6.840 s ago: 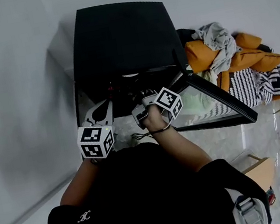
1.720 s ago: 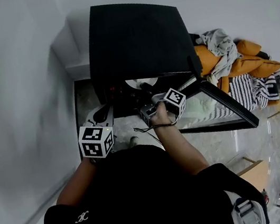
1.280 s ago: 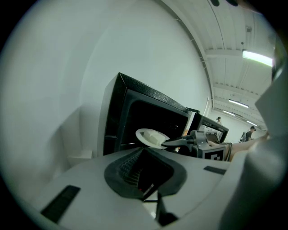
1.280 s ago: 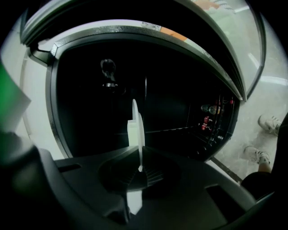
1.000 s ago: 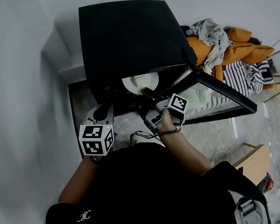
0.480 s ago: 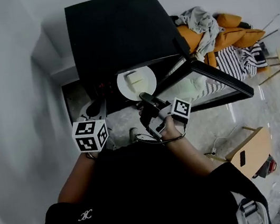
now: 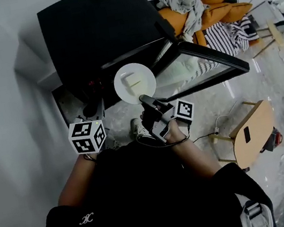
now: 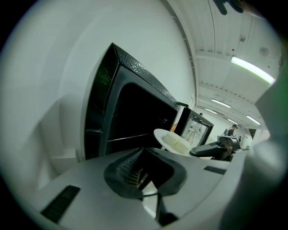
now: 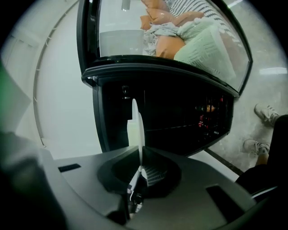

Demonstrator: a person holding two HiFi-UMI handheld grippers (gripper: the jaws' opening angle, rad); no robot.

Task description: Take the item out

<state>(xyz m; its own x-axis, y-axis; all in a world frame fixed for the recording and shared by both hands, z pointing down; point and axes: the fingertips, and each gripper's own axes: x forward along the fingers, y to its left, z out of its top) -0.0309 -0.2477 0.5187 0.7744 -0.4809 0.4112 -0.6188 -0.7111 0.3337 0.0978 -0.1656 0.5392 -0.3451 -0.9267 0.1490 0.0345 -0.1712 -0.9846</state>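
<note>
A white plate [image 7: 134, 82] with pale food blocks [image 7: 131, 79] hangs just outside the open black microwave [image 7: 100, 30]. My right gripper [image 7: 144, 100] is shut on the plate's near rim. In the right gripper view the plate [image 9: 136, 128] shows edge-on, running into the shut jaws of the right gripper [image 9: 138, 173]. My left gripper [image 7: 89, 117] is low at the left of the microwave's front, shut with nothing in it. The left gripper view shows its shut jaws [image 8: 143, 177], with the plate [image 8: 173, 140] and the right gripper [image 8: 211, 150] beyond them.
The microwave's glass door [image 7: 199, 65] stands swung open to the right. Heaped clothes and orange cushions [image 7: 194, 6] lie behind it. A round wooden stool [image 7: 249, 135] stands on the marble floor at the right. A white wall [image 7: 9, 133] is close on the left.
The right gripper has drawn the plate out of the microwave's cavity toward me. The left gripper stayed low at the left. The head view has swung to the right.
</note>
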